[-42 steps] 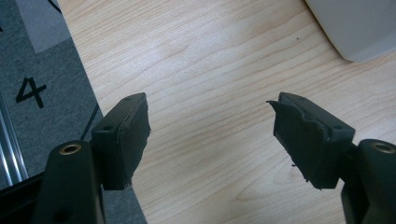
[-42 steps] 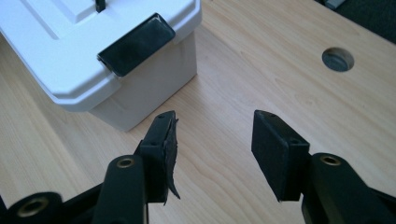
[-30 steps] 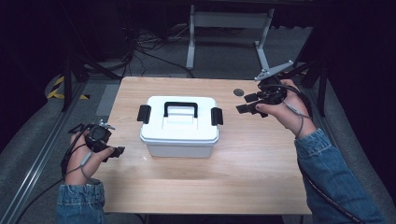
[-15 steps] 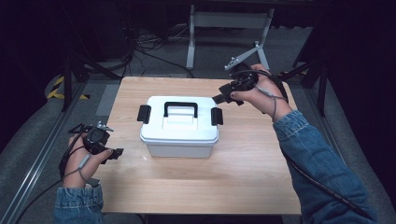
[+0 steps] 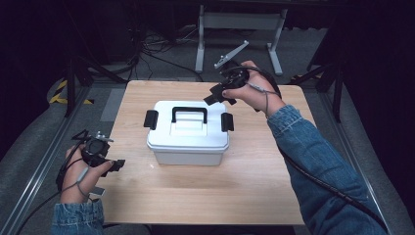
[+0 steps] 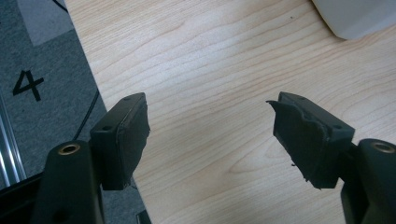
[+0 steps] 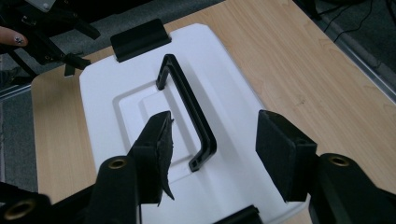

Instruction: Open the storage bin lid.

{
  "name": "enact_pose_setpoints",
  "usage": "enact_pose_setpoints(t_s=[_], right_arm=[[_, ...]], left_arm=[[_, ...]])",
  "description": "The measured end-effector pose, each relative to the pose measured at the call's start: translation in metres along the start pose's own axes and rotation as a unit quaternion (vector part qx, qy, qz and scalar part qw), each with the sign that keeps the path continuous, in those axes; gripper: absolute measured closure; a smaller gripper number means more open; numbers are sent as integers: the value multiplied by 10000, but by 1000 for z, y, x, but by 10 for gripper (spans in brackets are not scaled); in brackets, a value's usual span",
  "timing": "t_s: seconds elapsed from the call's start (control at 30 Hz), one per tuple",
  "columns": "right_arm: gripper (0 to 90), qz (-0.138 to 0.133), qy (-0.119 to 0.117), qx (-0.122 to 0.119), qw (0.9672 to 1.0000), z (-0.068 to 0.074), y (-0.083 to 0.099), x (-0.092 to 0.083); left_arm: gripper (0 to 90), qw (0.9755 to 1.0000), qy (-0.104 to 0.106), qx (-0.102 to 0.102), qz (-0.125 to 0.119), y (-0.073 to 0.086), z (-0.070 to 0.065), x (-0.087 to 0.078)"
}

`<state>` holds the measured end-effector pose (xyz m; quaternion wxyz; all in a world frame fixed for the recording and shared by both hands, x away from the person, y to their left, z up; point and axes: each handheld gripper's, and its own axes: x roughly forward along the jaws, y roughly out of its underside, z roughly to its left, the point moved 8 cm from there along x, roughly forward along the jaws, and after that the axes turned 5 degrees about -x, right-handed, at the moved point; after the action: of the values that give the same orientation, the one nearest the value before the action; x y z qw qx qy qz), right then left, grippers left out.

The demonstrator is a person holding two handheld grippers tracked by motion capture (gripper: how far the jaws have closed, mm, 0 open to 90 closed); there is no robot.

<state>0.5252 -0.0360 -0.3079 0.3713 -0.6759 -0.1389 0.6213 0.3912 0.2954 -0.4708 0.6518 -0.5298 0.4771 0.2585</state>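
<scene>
Light wooden table (image 5: pixel 205 196) in a dark room. Grey carpet floor (image 5: pixel 34 142) all around it. Grey metal stand (image 5: pixel 240 24) on two legs behind the table. Black cables (image 5: pixel 156 46) lying on the floor at the back. Yellow and black striped tape (image 5: pixel 61 93) on the left. Silver rail (image 5: pixel 36 176) along the left edge. Number 4 (image 6: pixel 27 85) printed on the floor.

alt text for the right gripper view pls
Open right gripper poised above a white lidded box, its jaws either side of the black handle lying flat on the lid; wooden table around it.
</scene>
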Motion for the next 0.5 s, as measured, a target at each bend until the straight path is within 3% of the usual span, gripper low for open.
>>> enact_pose_setpoints(t_s=[0.5], right_arm=[[476,524,-198,-240,9981,9,-15,44]], left_arm=[[274,10000,41,7,17,-3,-1,3]])
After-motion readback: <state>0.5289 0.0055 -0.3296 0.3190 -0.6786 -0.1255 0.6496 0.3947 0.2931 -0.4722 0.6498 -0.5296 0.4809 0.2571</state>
